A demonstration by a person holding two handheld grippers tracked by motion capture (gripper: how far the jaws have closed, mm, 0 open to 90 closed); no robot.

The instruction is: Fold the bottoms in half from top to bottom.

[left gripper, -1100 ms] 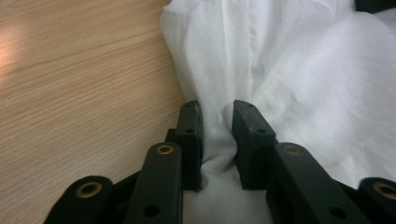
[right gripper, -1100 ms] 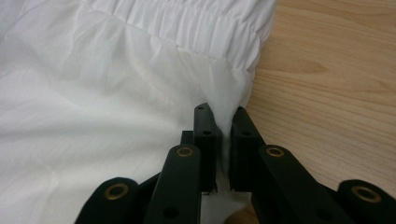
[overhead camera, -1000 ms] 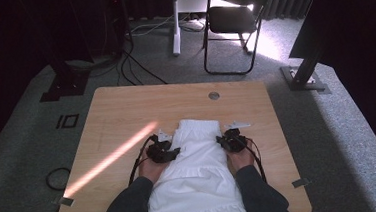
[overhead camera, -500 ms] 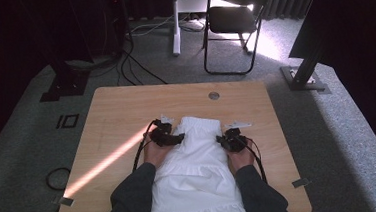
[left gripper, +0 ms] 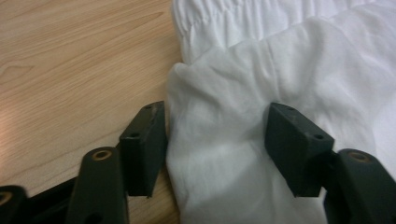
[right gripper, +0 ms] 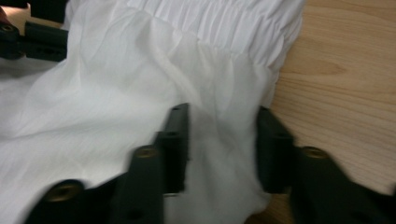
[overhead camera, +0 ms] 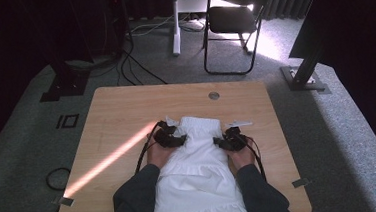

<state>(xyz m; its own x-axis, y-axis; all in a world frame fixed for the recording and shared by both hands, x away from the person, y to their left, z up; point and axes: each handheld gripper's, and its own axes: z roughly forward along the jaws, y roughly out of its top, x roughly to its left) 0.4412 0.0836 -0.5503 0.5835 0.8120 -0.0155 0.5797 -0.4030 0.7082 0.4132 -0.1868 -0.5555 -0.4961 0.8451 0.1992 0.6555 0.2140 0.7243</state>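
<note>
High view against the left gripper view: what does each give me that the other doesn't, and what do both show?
High view: both hands, the right gripper at the garment's right edge, the whole table, the chair and cables on the floor behind.
Left gripper view: up close, its jaws stand apart astride a fold at the garment's edge, with the gathered band beyond.
Both: the white garment on the wooden table, with the left gripper at its left edge.

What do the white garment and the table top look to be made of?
White garment: thin woven fabric, probably cotton or a blend; matte, softly creased, with a gathered, ribbed band along its top edge.
Table top: light wood or wood-look laminate; visible grain lines, smooth low-sheen surface. Which of the two the look leaves open.
</note>
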